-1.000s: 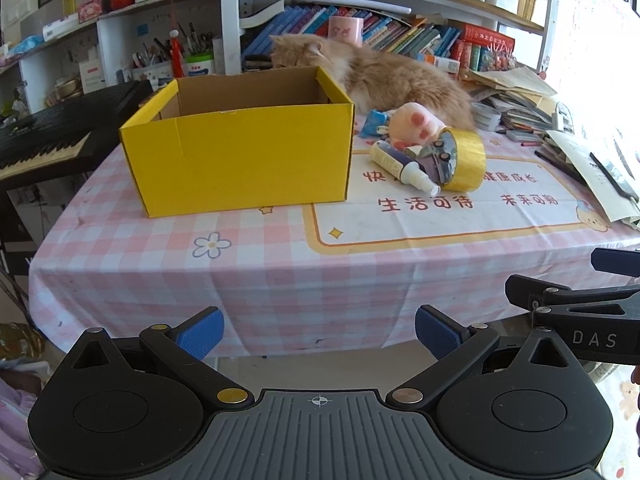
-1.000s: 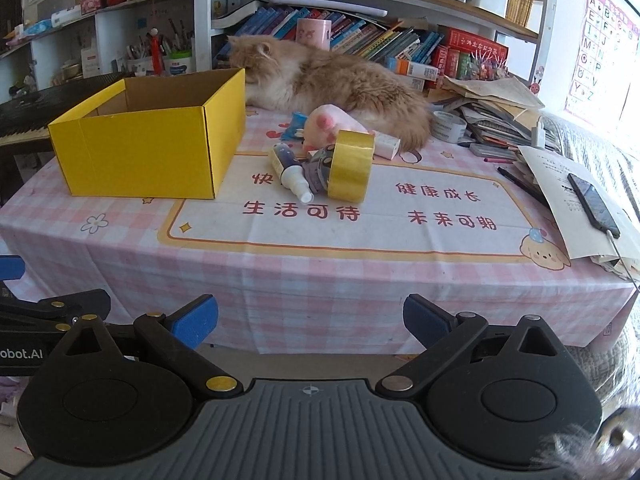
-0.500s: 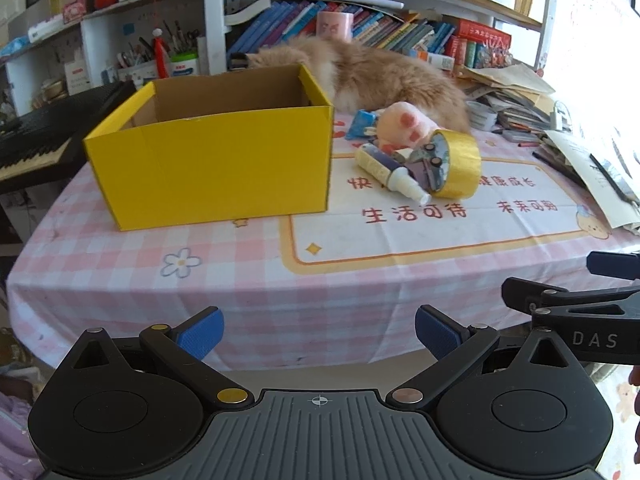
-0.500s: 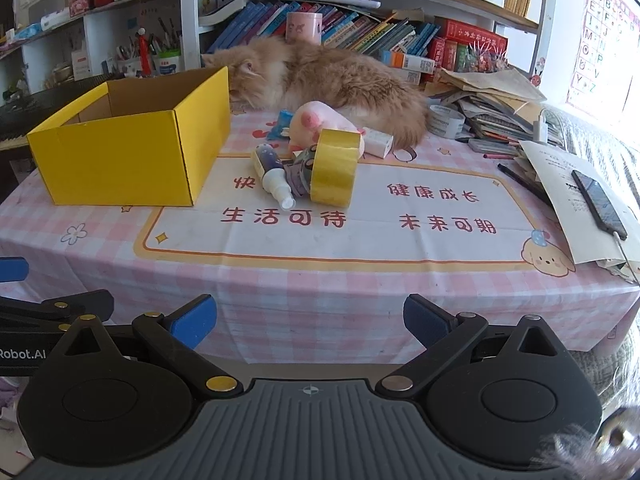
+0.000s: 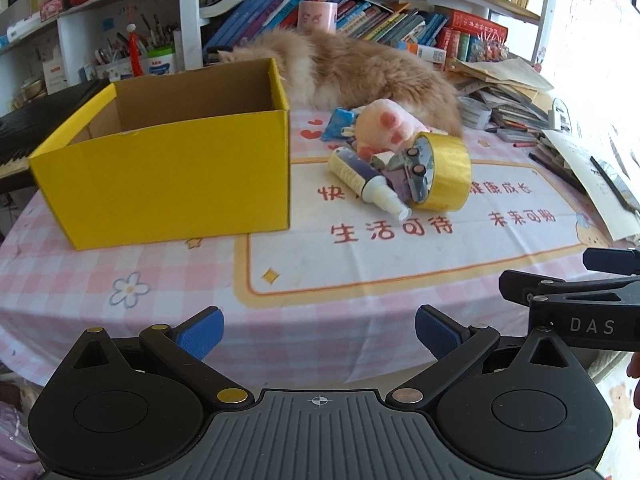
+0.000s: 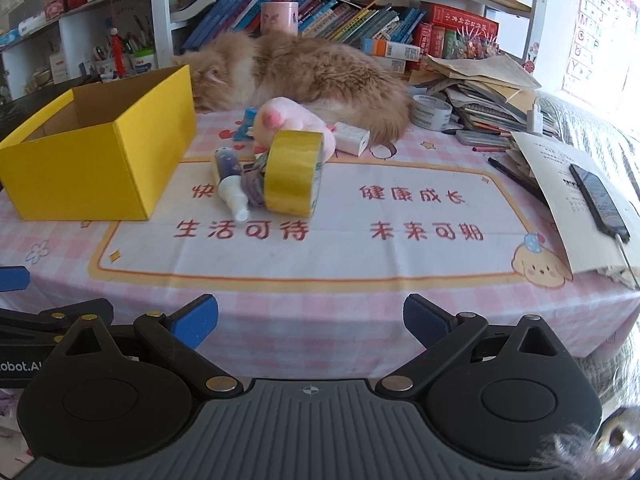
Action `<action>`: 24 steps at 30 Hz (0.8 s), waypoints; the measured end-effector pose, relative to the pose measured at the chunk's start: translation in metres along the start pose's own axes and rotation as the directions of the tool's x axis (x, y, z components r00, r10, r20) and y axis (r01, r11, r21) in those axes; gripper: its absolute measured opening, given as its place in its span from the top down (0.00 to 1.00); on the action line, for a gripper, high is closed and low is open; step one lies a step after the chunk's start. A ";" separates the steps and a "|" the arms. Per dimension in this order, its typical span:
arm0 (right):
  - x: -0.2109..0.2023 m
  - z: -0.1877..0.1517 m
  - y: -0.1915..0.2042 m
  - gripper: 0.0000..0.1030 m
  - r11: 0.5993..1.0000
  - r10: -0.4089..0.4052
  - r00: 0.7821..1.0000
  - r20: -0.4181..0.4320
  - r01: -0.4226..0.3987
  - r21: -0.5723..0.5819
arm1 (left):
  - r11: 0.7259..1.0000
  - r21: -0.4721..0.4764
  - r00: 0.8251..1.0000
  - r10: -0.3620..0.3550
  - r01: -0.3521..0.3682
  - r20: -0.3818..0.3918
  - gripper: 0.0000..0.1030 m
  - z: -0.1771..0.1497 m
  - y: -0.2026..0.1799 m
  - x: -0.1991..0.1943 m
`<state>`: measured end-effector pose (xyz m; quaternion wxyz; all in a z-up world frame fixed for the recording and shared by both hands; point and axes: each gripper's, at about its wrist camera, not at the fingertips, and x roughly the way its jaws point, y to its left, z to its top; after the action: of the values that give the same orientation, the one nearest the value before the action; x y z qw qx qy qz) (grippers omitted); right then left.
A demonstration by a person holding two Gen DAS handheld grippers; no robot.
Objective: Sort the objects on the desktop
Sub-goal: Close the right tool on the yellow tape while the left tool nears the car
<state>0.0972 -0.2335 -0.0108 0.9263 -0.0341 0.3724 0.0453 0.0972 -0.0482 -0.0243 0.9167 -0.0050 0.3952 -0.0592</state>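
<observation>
Left view: I am closer to the table; the yellow box (image 5: 168,168) looms larger and sits further left than a second ago.
Right view: I am nearer too; the tape roll (image 6: 294,172) and spray bottle (image 6: 232,192) fill more of the view.
Cluster: it now sits nearer the middle of the right view.

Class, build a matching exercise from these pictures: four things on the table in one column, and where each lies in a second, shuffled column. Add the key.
Things:
1. yellow box
2. tape roll
3. cat
4. phone

Places:
A. at the back, before the bookshelf
B. far right, on a sheet of paper
C. left part of the table
D. middle, beside the spray bottle

Pairs: 1-C, 2-D, 3-A, 4-B
</observation>
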 end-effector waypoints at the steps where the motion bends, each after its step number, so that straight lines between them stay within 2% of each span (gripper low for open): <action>1: 0.003 0.004 -0.002 0.02 1.000 0.002 1.000 -0.001 -0.002 -0.006 | 1.000 0.002 1.000 -0.002 0.002 -0.002 0.00 0.002 -0.003 0.003; 6: 0.020 0.021 -0.015 0.03 1.000 0.004 1.000 -0.009 -0.004 -0.024 | 0.999 0.031 0.999 0.007 -0.006 -0.049 0.00 0.014 -0.018 0.022; 10: 0.033 0.034 -0.023 0.03 0.999 0.039 0.999 -0.013 -0.039 -0.028 | 0.999 0.034 0.999 0.012 -0.010 -0.048 0.00 0.021 -0.024 0.027; 16: 0.053 0.056 -0.018 0.02 0.989 0.111 0.994 -0.015 -0.112 -0.101 | 0.998 0.052 0.997 0.027 -0.024 -0.067 0.00 0.031 -0.032 0.033; 20: 0.071 0.072 -0.013 0.03 0.980 0.161 0.987 -0.024 -0.163 -0.112 | 0.992 0.124 0.998 0.026 -0.019 -0.061 0.00 0.037 -0.047 0.033; 24: 0.094 0.086 -0.010 0.06 0.980 0.177 0.983 -0.048 -0.181 -0.079 | 0.980 0.195 0.997 0.052 -0.039 -0.063 0.00 0.041 -0.062 0.037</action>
<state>0.2251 -0.2300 -0.0136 0.9085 -0.0399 0.3905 0.1432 0.1453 -0.1159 -0.0192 0.9000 0.0954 0.4183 -0.0765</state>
